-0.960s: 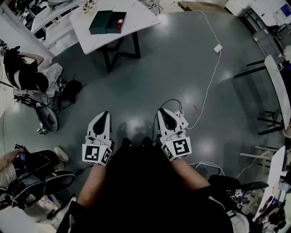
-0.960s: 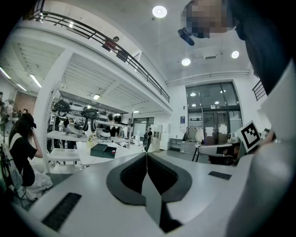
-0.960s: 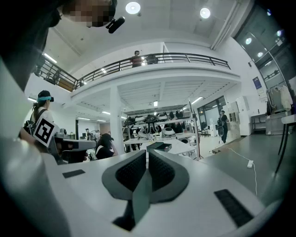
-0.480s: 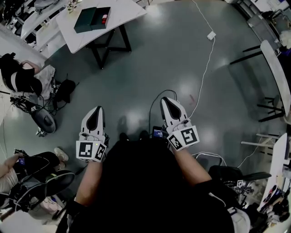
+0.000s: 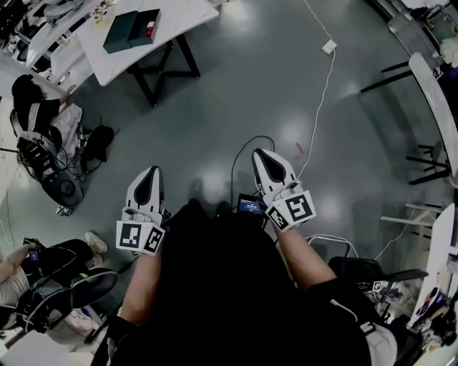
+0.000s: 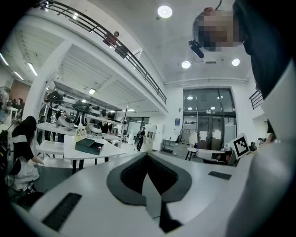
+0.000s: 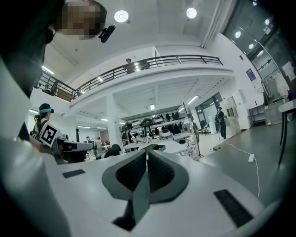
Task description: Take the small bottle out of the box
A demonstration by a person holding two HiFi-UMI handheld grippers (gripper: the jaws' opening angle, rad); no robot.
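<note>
A dark green open box (image 5: 131, 31) lies on a white table (image 5: 179, 21) far ahead at the upper left of the head view, with something small and red (image 5: 149, 28) in one half. The same box (image 6: 95, 146) shows small in the left gripper view. My left gripper (image 5: 147, 176) and right gripper (image 5: 260, 154) are held close to my body over the floor, far from the table. Both stand shut with nothing between their jaws. The left gripper (image 6: 147, 152) and the right gripper (image 7: 148, 149) each show jaws pressed together.
A grey floor (image 5: 236, 100) lies between me and the table. A white cable with a power block (image 5: 328, 47) runs across it at the right. A seated person (image 5: 39, 111) and bags are at the left. Chairs and table edges (image 5: 429, 93) stand at the right.
The table and box have drifted up and left in the head view. My two grippers have spread slightly apart and stayed shut.
</note>
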